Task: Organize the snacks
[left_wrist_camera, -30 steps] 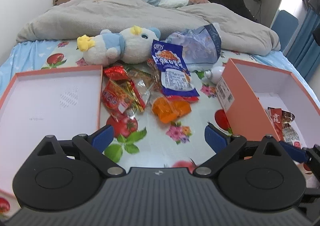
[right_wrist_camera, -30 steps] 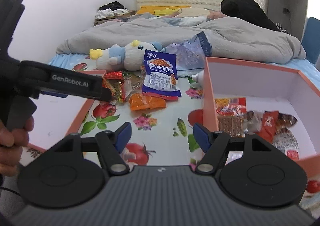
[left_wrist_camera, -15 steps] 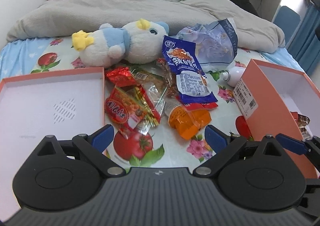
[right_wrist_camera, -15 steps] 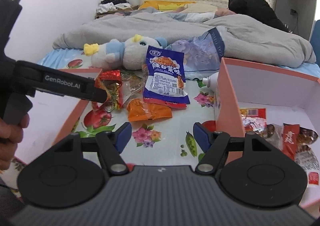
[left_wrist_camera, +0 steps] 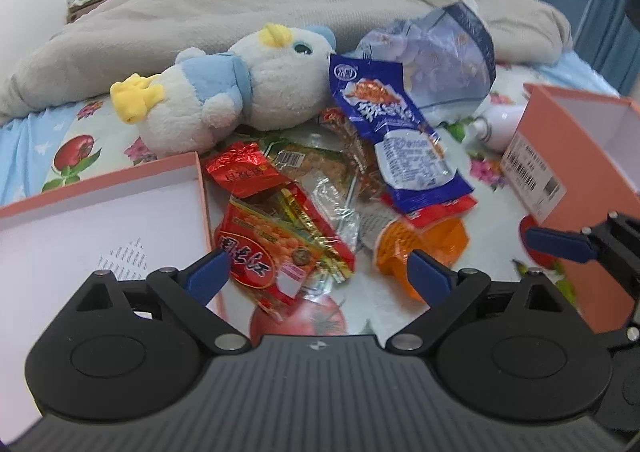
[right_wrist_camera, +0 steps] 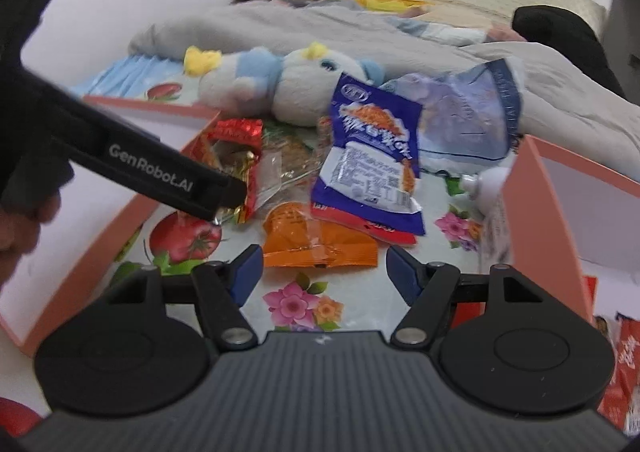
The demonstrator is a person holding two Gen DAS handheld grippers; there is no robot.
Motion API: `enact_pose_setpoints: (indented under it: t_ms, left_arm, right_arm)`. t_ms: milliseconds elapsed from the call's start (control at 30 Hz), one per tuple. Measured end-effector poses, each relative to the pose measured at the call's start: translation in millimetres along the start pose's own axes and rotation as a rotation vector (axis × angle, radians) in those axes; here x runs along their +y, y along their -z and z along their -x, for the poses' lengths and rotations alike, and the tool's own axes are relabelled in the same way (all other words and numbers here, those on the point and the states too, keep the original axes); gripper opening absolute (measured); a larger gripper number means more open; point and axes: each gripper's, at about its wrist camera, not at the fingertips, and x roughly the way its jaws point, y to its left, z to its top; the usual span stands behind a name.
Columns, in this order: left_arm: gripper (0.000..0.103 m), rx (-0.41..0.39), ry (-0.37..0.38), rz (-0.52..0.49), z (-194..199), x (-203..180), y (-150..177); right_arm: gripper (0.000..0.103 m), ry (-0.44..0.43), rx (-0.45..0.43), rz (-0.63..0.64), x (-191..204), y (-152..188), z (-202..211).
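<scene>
Here, both of your grippers closed in on the snack pile (left_wrist_camera: pixel 320 204), jaws wide and empty.
A few packets already lay in the box (right_wrist_camera: pixel 560 212) on the right; most remained on the bedsheet (right_wrist_camera: pixel 304 304) between box and lid (left_wrist_camera: pixel 100 236). Compared with a second earlier, the left gripper (left_wrist_camera: pixel 316 272) and right gripper (right_wrist_camera: pixel 324 272) sat lower and nearer.

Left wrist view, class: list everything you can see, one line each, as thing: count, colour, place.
Plush toy: one, white and blue, beside the blanket.
Blanket: one, grey, behind.
Blue packet: one, atop the pile.
Red packet: one, nearest.
Orange packet: one, pile's right.
Lid: one, pink, left.
Box: one, pink, right.
Bottle: one, white, by the box.
Left gripper: open.
Right gripper: open.
</scene>
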Motion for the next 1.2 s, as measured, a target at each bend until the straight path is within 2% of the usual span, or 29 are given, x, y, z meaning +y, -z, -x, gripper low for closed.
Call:
enact_pose_setpoints:
  t_ms: [167,267,333,500,567,667,700,733,800,900,1033,1100,1200]
  left_arm:
    - [0.087,0.022,-0.015,-0.052,-15.3,5.0,-2.7]
    - [0.086,0.023,-0.032,-0.086,-23.9,5.4,-4.9]
    - [0.083,0.030,-0.039,-0.109,-29.9,5.6,-6.1]
    - [0.067,0.062,-0.039,-0.103,-40.3,11.3,-7.8]
    - [0.064,0.070,-0.051,-0.124,-44.3,9.2,-7.2]
    - [0.050,0.091,-0.054,-0.152,-50.1,4.8,-4.1]
    - [0.043,0.093,-0.052,-0.158,-51.7,3.5,-2.8]
    - [0.041,0.091,-0.051,-0.163,-52.3,2.4,-1.9]
    - [0.028,0.079,-0.049,-0.163,-51.7,0.8,-1.0]
    - [0.015,0.065,-0.047,-0.142,-49.9,1.1,-0.1]
    - [0.009,0.051,-0.047,-0.116,-43.9,4.2,0.8]
    - [0.007,0.047,-0.045,-0.097,-39.4,5.9,1.4]
    - [0.006,0.040,-0.039,-0.080,-30.8,4.6,6.0]
  right_arm:
    - [0.072,-0.016,0.017,-0.003,0.6,-2.4,-21.7]
    - [0.083,-0.031,0.024,0.013,3.7,-3.4,-34.4]
    - [0.083,-0.035,0.029,0.022,5.1,-5.6,-41.9]
    - [0.083,0.012,0.037,0.063,9.3,-6.0,-61.4]
    - [0.083,0.009,0.041,0.067,10.1,-4.7,-68.2]
    - [0.083,0.007,0.029,0.058,9.9,-4.9,-70.4]
    - [0.080,0.009,0.033,0.056,10.0,-5.8,-70.8]
    - [0.078,0.006,0.038,0.050,9.8,-6.8,-70.4]
    - [0.059,0.008,0.041,0.058,11.8,-8.0,-68.6]
    - [0.044,0.033,0.045,0.111,19.4,-7.2,-65.5]
    - [0.039,0.055,0.044,0.138,21.8,-6.2,-58.5]
    - [0.021,0.068,0.042,0.144,21.4,-5.6,-52.7]
    - [0.021,0.079,0.040,0.149,20.3,-3.8,-43.0]
